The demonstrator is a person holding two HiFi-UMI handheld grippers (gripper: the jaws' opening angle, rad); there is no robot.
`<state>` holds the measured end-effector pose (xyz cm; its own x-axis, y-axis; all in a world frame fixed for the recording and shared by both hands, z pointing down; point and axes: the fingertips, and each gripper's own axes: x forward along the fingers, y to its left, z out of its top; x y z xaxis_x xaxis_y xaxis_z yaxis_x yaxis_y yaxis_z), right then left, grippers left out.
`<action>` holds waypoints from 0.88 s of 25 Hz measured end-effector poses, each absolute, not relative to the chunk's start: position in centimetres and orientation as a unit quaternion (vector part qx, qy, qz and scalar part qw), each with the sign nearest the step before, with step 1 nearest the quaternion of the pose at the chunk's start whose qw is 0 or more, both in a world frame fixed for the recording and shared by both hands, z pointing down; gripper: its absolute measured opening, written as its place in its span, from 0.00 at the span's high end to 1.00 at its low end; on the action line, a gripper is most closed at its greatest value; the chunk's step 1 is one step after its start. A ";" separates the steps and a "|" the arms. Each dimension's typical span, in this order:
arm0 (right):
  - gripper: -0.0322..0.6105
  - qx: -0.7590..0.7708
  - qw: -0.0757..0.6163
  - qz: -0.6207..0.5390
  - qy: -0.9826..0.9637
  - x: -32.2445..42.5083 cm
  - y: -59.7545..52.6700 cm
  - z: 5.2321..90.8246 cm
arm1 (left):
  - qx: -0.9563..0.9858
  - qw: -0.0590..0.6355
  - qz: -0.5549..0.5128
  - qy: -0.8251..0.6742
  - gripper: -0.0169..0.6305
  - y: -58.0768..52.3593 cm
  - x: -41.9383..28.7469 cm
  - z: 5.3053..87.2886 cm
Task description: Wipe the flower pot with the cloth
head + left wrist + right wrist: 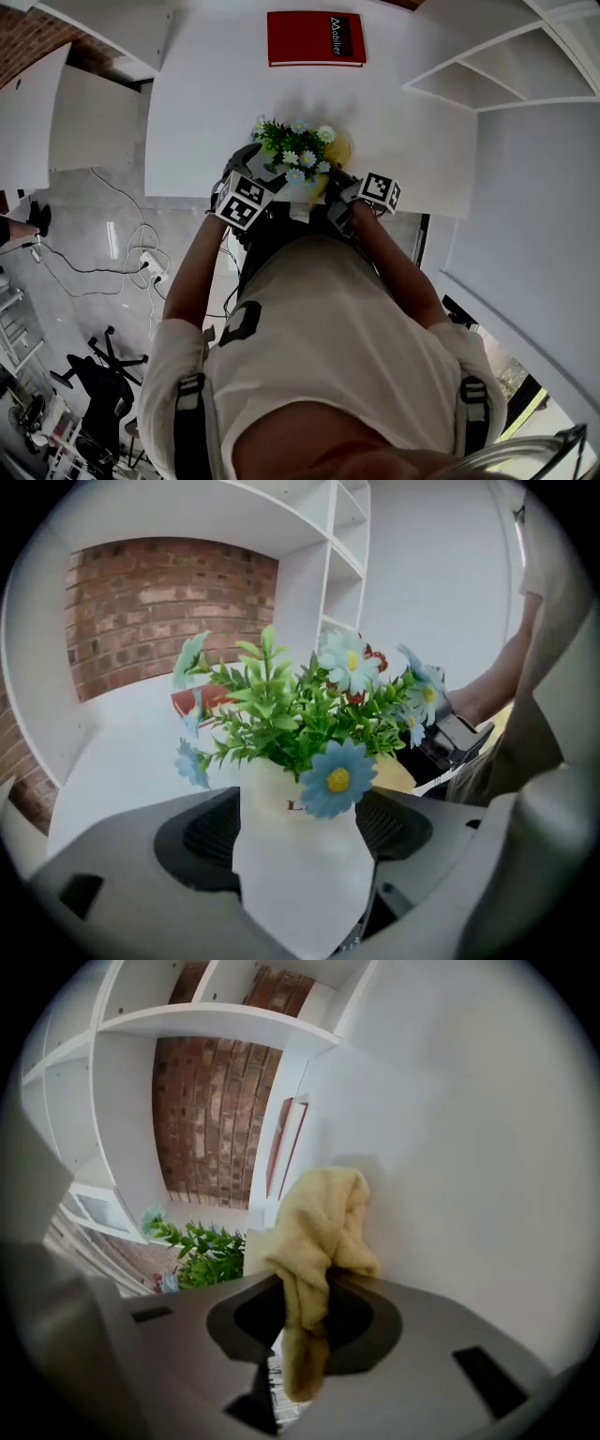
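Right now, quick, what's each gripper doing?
Left gripper: closed on the flower pot.
Right gripper: closed on the yellow cloth.

White table [206, 112], brick wall [28, 47], seemingly tiled floor [80, 220]

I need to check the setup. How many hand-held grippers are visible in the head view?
2. The left hand-held gripper is shut on the white flower pot, on its left side; the right hand-held gripper, right of the pot, grips the yellow cloth. None seems hidden.
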<state>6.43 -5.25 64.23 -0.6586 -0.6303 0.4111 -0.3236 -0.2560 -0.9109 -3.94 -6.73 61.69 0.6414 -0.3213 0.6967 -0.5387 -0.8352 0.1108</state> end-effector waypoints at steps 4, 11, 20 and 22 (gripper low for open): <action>0.81 -0.390 0.113 -0.688 0.601 6.5 -5.2 64.4 | 0.909 0.113 0.361 -0.177 0.40 -7.3 -2.4 61.2; 0.84 -0.380 0.110 -0.690 0.606 6.6 -5.9 63.8 | 0.912 0.116 0.324 -0.224 0.41 -7.5 -1.2 61.4; 0.84 -0.291 0.114 -0.679 0.664 3.4 -5.9 59.0 | 0.868 0.148 0.299 -0.369 0.41 -5.7 -3.8 61.5; 0.84 -0.274 0.130 -0.677 0.671 3.0 -6.5 58.1 | 0.865 0.154 0.296 -0.374 0.41 -5.8 -3.9 61.5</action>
